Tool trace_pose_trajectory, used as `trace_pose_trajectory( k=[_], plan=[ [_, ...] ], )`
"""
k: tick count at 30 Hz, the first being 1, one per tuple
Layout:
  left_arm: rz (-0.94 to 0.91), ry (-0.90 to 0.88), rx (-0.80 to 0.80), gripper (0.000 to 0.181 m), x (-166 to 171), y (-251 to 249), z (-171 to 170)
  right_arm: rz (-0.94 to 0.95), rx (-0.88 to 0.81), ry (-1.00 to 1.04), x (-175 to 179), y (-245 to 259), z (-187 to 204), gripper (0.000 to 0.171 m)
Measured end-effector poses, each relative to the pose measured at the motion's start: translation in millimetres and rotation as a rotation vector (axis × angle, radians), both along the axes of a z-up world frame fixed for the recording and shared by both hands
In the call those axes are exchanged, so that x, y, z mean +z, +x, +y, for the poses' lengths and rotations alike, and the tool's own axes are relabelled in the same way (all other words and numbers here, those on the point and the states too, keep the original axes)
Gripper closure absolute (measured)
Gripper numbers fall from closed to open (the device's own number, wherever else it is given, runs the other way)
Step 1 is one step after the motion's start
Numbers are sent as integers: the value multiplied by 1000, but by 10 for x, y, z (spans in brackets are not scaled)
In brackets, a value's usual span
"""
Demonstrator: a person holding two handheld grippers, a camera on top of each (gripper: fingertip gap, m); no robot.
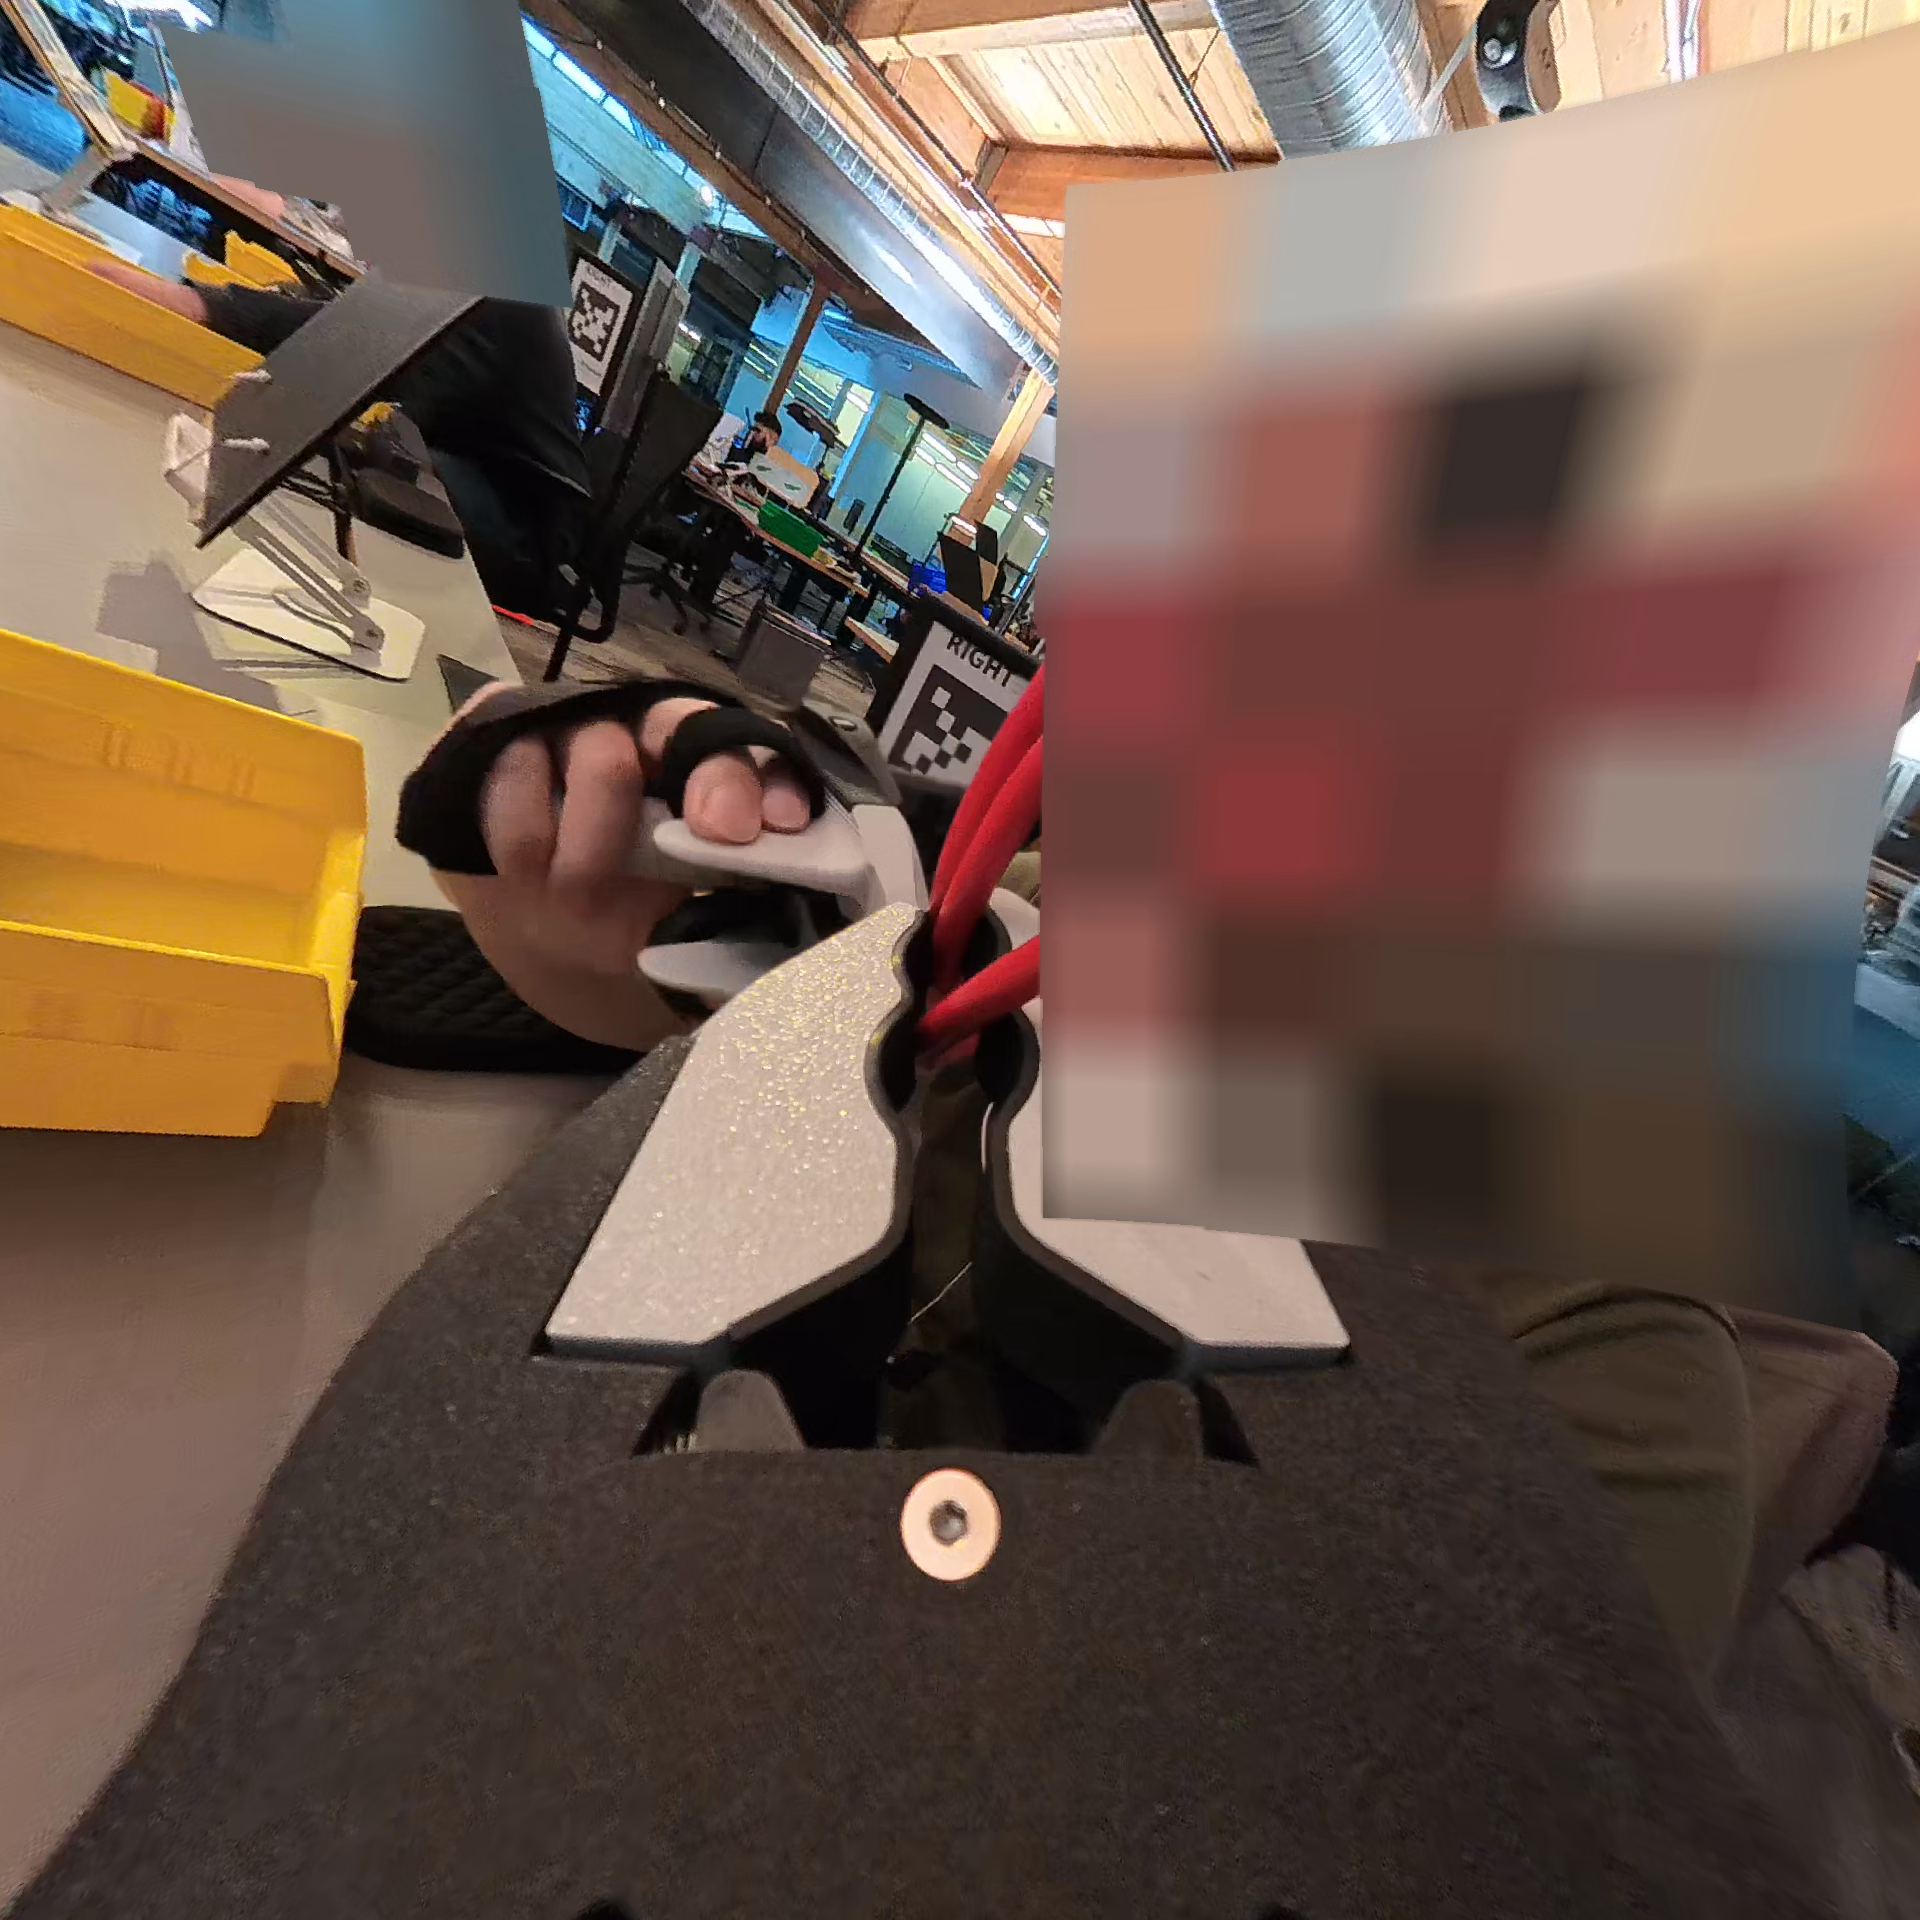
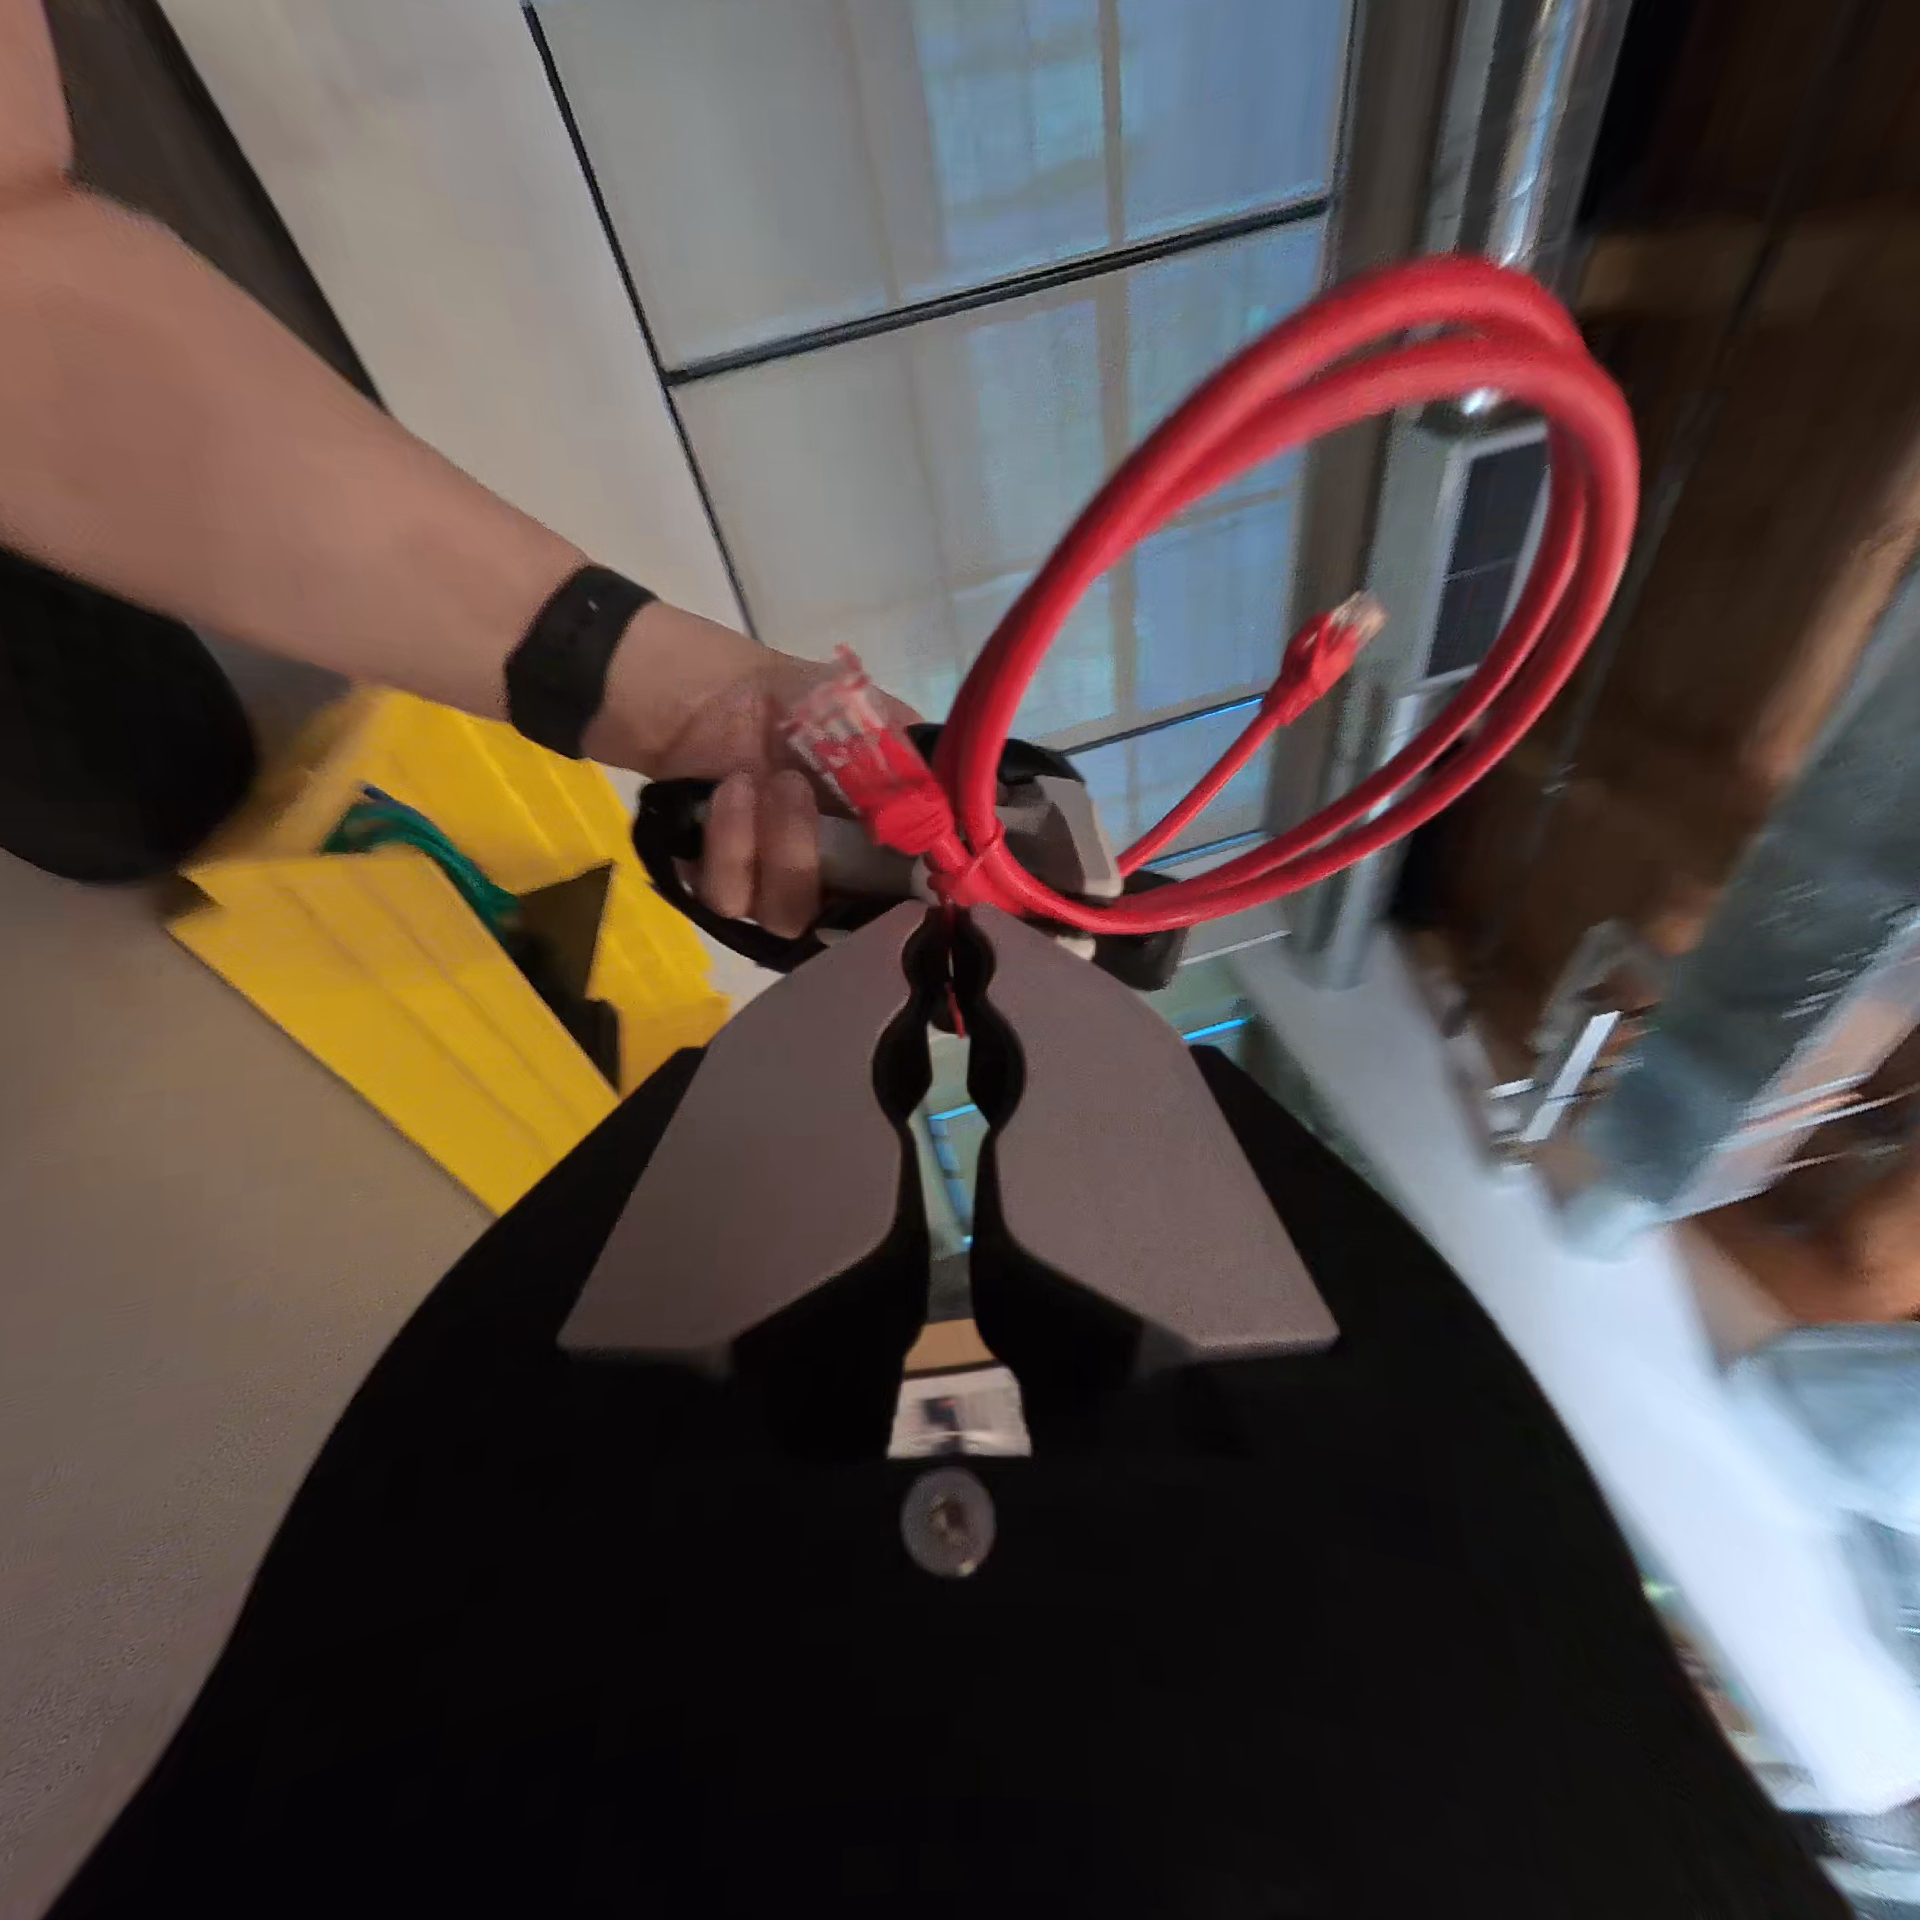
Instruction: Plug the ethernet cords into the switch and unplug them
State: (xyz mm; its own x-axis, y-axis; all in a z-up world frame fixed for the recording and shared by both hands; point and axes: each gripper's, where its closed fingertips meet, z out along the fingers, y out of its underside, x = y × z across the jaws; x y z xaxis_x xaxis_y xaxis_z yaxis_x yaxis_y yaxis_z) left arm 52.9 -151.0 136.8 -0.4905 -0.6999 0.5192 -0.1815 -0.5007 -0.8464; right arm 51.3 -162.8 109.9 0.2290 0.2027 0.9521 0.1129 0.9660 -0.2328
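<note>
A coiled red ethernet cord (image 2: 1455,343) hangs in the air between both grippers. In the right wrist view my right gripper (image 2: 948,925) is shut on the red tie (image 2: 951,992) that binds the coil, with one clear plug (image 2: 836,722) sticking up left and the other plug (image 2: 1340,634) dangling inside the loop. In the left wrist view my left gripper (image 1: 961,977) is shut on several strands of the same red cord (image 1: 987,831). The other gripper (image 1: 769,852) shows just beyond, held by a gloved hand. No switch is in view.
Yellow bins (image 1: 177,914) stand on the grey table (image 1: 208,1351) at the left. A yellow bin (image 2: 436,935) holds green cords (image 2: 436,847). A black plate on a stand (image 1: 312,395) sits farther back. A window wall (image 2: 1039,312) lies beyond. Both grippers' tips are close together, under 4 cm apart.
</note>
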Motion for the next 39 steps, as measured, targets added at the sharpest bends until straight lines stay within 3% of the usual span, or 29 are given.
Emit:
trace_pose_trajectory(
  k=[4,6,11,17,19,21,26,30,39],
  plan=[
    [7,-6,10,175,-21,31,19,87,-94,244,18,55,32,169],
    [10,9,14,175,-25,22,17,104,-64,209,-6,39,39,167],
    [-10,84,-2,175,23,-42,-81,-54,276,-478,-45,-5,27,149],
    [3,195,-8,175,-3,-62,-190,-332,828,-1654,39,-10,24,135],
    [13,219,-8,175,-27,-44,-210,-403,984,-1843,38,15,4,137],
    [25,222,-15,175,-44,-33,-226,-482,1021,-1978,-36,-7,-12,138],
    [52,238,-1,175,-93,-19,-205,-647,972,-2058,-206,-48,-165,144],
    [54,247,-3,175,-102,-14,-210,-658,952,-2035,-193,-41,-211,158],
    [90,286,-3,175,-186,27,-216,-707,849,-2014,-276,-15,-239,156]
  ],
)
